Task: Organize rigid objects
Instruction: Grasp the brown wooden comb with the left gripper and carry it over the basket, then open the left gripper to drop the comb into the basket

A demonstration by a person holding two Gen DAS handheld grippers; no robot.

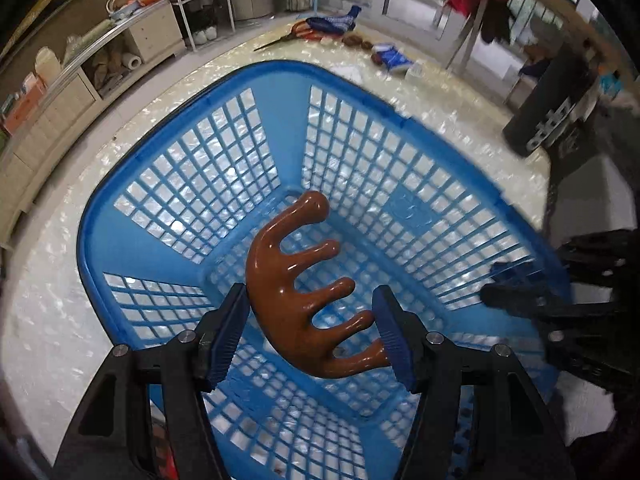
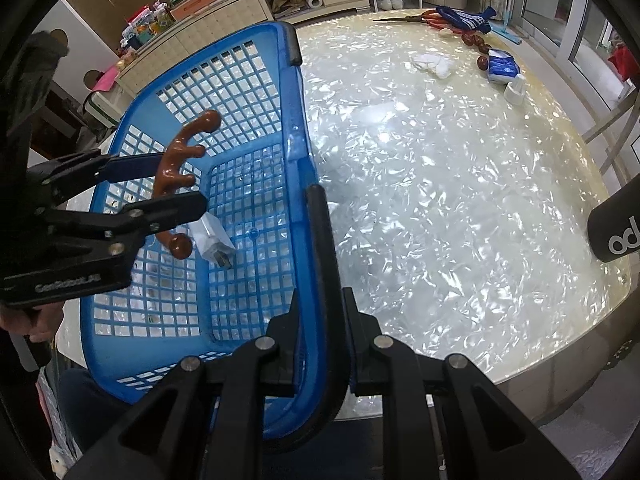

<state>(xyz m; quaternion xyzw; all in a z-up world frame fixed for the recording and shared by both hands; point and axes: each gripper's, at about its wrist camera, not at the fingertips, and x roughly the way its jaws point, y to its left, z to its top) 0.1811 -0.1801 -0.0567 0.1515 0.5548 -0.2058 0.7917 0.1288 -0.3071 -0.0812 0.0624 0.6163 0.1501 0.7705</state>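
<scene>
You are holding the brown comb (image 1: 298, 288) in the left gripper (image 1: 312, 336) over the blue basket (image 1: 132, 240).
Your right gripper (image 2: 320, 344) is pinching the basket's black handle (image 2: 322, 248); "GenRobot.AI" is showing faintly on the left gripper, and the white item (image 2: 212, 240) inside is staying unclear.

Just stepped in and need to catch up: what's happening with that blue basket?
A person is tidying loose items into the blue basket on the table. The left gripper holds a brown wooden comb-shaped massager over the basket's inside, not yet set down. The right gripper is shut on the basket's black handle, steadying it. A small white item already lies in the basket. Scissors and other bits wait at the table's far side.
</scene>
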